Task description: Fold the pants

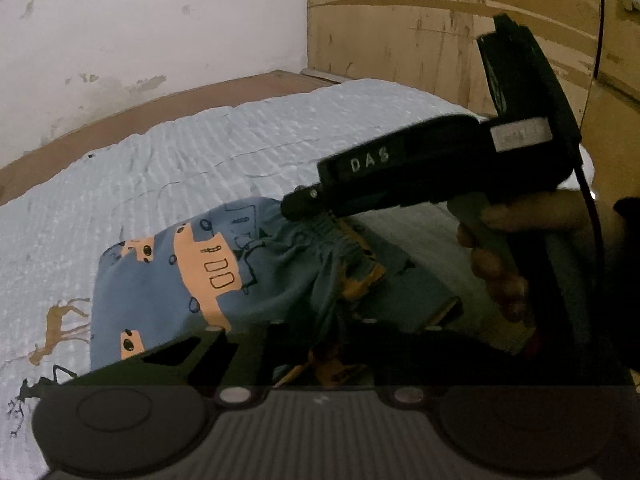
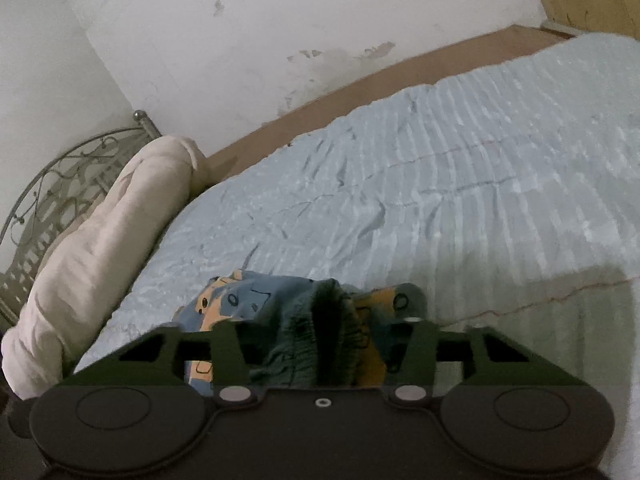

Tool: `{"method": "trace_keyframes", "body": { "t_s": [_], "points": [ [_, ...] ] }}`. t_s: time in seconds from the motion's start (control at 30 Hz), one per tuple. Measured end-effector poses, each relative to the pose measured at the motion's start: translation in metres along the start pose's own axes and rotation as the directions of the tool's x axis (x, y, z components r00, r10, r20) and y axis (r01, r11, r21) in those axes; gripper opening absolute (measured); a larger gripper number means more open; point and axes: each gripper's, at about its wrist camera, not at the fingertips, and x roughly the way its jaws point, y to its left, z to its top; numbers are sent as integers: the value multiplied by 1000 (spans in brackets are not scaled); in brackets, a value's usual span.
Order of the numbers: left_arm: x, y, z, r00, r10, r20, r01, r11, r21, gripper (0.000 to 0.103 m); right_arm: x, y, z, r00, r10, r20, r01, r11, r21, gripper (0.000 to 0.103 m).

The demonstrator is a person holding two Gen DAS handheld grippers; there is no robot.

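Blue cotton pants with orange vehicle prints lie on the pale blue ribbed bedspread, long axis running away leftward, waistband pinched in the right gripper; left gripper's grip unclear.

Count: 1 pr pants, 2 grippers (left gripper, right gripper), 1 hand, 1 bedspread, 1 rolled blanket, 1 metal headboard, 1 wooden cabinet.
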Motion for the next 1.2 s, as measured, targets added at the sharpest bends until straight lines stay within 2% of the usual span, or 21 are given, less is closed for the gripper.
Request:
{"method": "trace_keyframes", "body": {
  "t_s": [0.03,0.07,0.13,0.23,0.43,0.57,0.7,0.73,0.77,0.8,0.83,0.9,0.93,0.97,1.07,1.2],
  "points": [
    [-1,1,0,1000,-4,5,4,1000,-8,6,0,1,-1,1000,-6,3,6,1000,1,33],
    [-2,3,1,1000,-8,5,8,1000,-17,5,-1,1,-1,1000,-12,9,12,1000,-2,20],
    [-4,5,1,1000,-13,12,13,1000,-25,4,-4,0,-1,1000,4,21,-4,1000,4,12],
    [-12,5,3,999,-26,28,27,999,-29,3,-17,4,1,999,6,54,-5,1000,-8,10],
    [-21,1,7,993,-104,47,105,994,-32,3,-47,9,5,994,-33,100,34,999,-6,9],
    [-6,-3,1,991,-134,3,134,991,-26,4,-51,0,-1,993,-87,78,86,996,14,9],
    [-3,5,-1,986,-168,4,168,984,-52,8,-42,-6,-12,988,-143,50,141,989,39,13],
    [-7,9,-1,985,-174,16,175,982,-73,19,-42,-5,-14,986,-156,55,154,987,38,21],
    [-9,13,0,984,-175,22,176,980,-88,39,-42,-3,-14,984,-168,62,166,986,34,25],
    [-12,17,0,986,-166,31,169,980,-105,49,-42,-1,-14,981,-183,70,181,983,27,27],
    [-16,21,1,988,-147,44,152,981,-124,62,-43,2,-14,977,-198,78,198,980,18,34],
    [-23,32,2,993,-103,57,111,981,-159,70,-45,8,-17,970,-224,94,225,974,-2,54],
    [-25,38,2,996,-74,56,83,980,-182,78,-46,11,-18,964,-243,105,246,969,-14,72],
    [-26,45,2,998,-40,53,50,977,-207,88,-46,14,-18,959,-259,115,263,964,-26,83],
    [-25,63,-1,996,92,22,-82,957,-277,97,-46,24,-20,945,-300,130,309,949,-57,95],
    [-14,86,-11,976,207,-66,-217,913,-346,101,-39,35,-28,923,-365,121,378,919,-110,102]
  ]
}}
